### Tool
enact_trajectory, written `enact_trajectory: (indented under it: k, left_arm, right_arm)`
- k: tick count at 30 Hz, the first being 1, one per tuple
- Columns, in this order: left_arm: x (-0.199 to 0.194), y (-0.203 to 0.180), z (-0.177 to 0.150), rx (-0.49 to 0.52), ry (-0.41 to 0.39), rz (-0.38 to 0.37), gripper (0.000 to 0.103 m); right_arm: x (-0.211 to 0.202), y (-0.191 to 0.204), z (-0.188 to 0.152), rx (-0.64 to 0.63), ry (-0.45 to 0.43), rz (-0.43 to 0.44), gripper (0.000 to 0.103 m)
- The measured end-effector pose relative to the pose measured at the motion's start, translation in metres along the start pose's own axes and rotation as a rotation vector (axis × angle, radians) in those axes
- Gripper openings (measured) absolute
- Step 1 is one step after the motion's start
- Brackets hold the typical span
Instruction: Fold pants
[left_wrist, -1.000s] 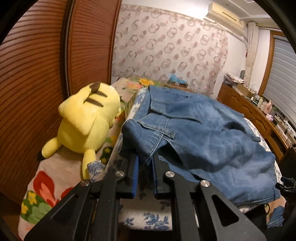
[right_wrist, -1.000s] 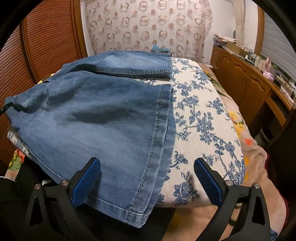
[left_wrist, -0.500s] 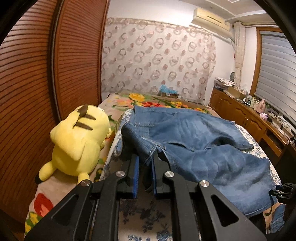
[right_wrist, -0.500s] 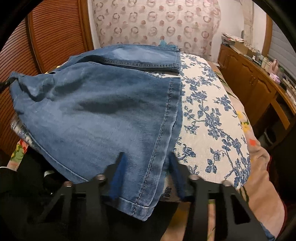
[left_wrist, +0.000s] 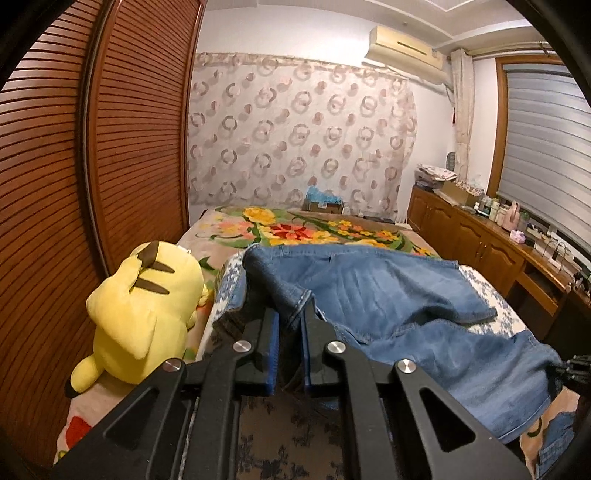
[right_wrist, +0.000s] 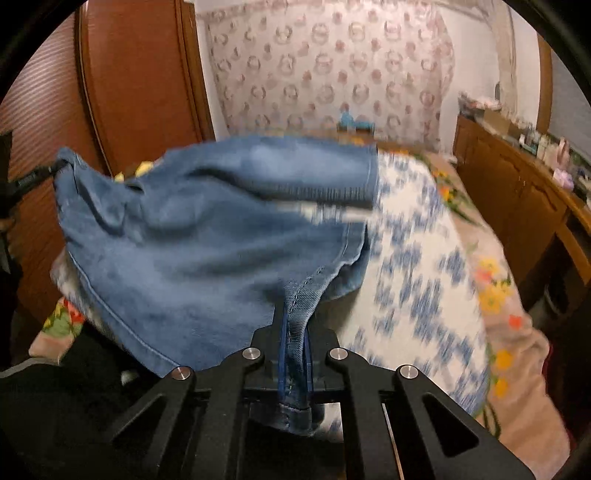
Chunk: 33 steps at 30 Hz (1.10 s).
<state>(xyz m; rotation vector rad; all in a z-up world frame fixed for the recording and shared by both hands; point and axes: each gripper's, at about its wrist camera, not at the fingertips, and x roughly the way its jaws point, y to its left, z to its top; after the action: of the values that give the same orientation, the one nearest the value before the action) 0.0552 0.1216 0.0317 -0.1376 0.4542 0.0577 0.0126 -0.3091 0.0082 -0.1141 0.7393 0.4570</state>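
left tongs (left_wrist: 290, 328): blue-padded fingers (left_wrist: 272, 343) drawn close, a fold of denim pinched between them near the seamed edge of the jeans (left_wrist: 388, 295). cloth is seen rising from the pinch and spreading rightward and away.

right tongs (right_wrist: 295, 354): clamped on a hemmed, stitched edge of the jeans (right_wrist: 207, 236); a strip of denim is gripped between the blue pads (right_wrist: 282, 354) and its end hangs out behind them. this view is motion-blurred.

jeans: held at two points, partly lifted, the rest draped over the bed (left_wrist: 491, 299). in the right view the far-left corner of the denim is seen bunched up at a dark tong tip. one leg is laid across the far side of the bed, its hem toward the right.

bed: covered by a white spread with blue flower print (right_wrist: 413, 266), over a blanket with bright orange and yellow flowers (left_wrist: 295, 229).

yellow plush toy (left_wrist: 144, 314) is seen lying just left of the jeans, beside a brown louvred door (left_wrist: 74, 166).

further out: patterned curtain (left_wrist: 295, 136) on the back wall, air conditioner (left_wrist: 404, 48) above it, wooden cabinet (left_wrist: 476, 240) with small clutter along the right.
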Motion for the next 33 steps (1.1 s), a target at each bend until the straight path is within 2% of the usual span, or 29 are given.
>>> enact_trajectory:
  k: [5,8,14,22,27,33]
  left_arm:
    - [0.01,0.001,0.016,0.002,-0.021,0.004,0.01]
    - [0.015,0.001,0.017,0.007,-0.016,0.009,0.01]
    - [0.038,0.012,0.03,-0.013,-0.005,0.029,0.01]
    - [0.073,0.022,0.064,-0.037,-0.021,0.041,0.01]
    - [0.111,0.021,0.085,-0.027,-0.02,0.044,0.009]
    - [0.163,0.022,0.099,-0.026,0.015,0.039,0.009]
  right_arm:
    - [-0.016,-0.004,0.04,-0.044,-0.111,-0.015,0.007]
    - [-0.01,-0.01,0.05,-0.039,-0.139,-0.016,0.007]
    - [0.014,-0.026,0.056,-0.005,-0.142,-0.003,0.007]
    - [0.023,-0.035,0.094,0.002,-0.193,-0.021,0.007]
    - [0.042,-0.038,0.118,-0.012,-0.212,-0.047,0.007]
    - [0.089,-0.042,0.134,-0.01,-0.166,-0.07,0.007]
